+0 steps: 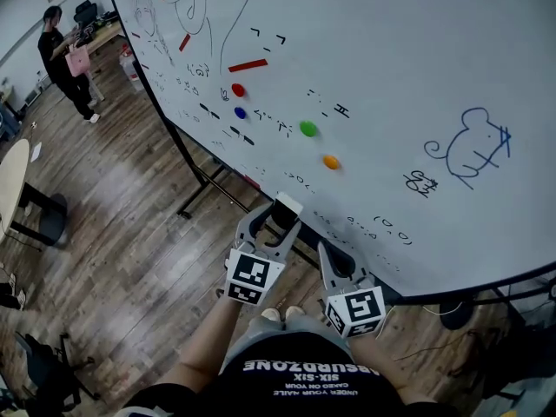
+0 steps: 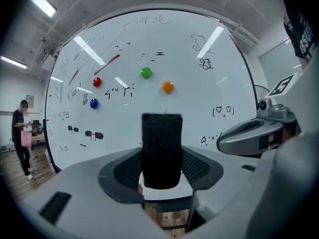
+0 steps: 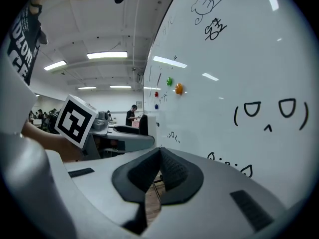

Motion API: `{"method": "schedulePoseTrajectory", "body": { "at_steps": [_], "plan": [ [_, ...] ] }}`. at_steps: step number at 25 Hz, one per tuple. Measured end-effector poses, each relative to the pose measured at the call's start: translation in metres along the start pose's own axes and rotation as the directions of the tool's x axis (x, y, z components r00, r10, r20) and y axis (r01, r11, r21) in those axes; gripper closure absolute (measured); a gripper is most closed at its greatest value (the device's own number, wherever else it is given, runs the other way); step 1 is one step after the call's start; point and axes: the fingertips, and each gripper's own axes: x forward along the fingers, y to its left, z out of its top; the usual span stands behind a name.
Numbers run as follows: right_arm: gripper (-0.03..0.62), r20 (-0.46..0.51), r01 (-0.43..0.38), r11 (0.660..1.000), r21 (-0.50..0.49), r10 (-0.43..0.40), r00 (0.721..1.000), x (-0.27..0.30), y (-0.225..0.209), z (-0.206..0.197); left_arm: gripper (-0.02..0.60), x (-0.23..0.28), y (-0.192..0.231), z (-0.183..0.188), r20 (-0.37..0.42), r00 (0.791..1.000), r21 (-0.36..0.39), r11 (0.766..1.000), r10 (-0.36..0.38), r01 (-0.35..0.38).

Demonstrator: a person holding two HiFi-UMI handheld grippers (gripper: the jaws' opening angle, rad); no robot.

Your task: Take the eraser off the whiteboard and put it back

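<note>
The whiteboard (image 1: 391, 76) stands on a wood floor (image 1: 130, 215). Stuck to it are a red magnet (image 1: 238, 89), blue magnet (image 1: 240, 112), green magnet (image 1: 307, 129) and orange magnet (image 1: 331, 162), below a red strip (image 1: 248, 65), among black scribbles and a blue sketch (image 1: 473, 146).

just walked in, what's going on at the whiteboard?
A person stands at the whiteboard with a gripper in each hand. The left gripper is shut on the eraser, holding it in front of the board's lower part; whether it touches the board can't be told. The right gripper is shut and empty, low beside it.
</note>
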Motion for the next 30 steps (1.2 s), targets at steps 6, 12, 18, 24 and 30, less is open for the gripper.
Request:
{"method": "schedulePoseTrajectory", "body": {
  "at_steps": [6,12,18,24,30],
  "plan": [
    [0.597,0.005,0.028,1.0,-0.002,-0.028,1.0,-0.006,-0.01,0.001,0.348,0.021,-0.011,0.009,0.001,1.0,0.012,1.0,-0.021,0.021],
    [0.597,0.004,0.047,0.999,-0.005,-0.047,0.999,-0.01,-0.018,0.002,0.348,0.04,-0.023,0.019,0.001,0.999,0.014,0.999,-0.04,0.04],
    [0.597,0.006,0.059,0.998,-0.009,-0.059,0.998,-0.014,-0.024,0.003,0.348,0.053,-0.034,0.026,0.003,0.999,0.013,0.999,-0.05,0.05],
    [0.597,0.008,0.069,0.998,-0.007,-0.069,0.998,-0.018,-0.028,0.003,0.348,0.062,-0.04,0.031,0.0,0.999,0.004,0.999,-0.043,0.043],
    [0.597,0.005,0.078,0.997,-0.008,-0.078,0.997,-0.021,-0.03,0.003,0.348,0.064,-0.041,0.031,0.0,1.0,-0.002,1.0,-0.031,0.031]
  ]
}}
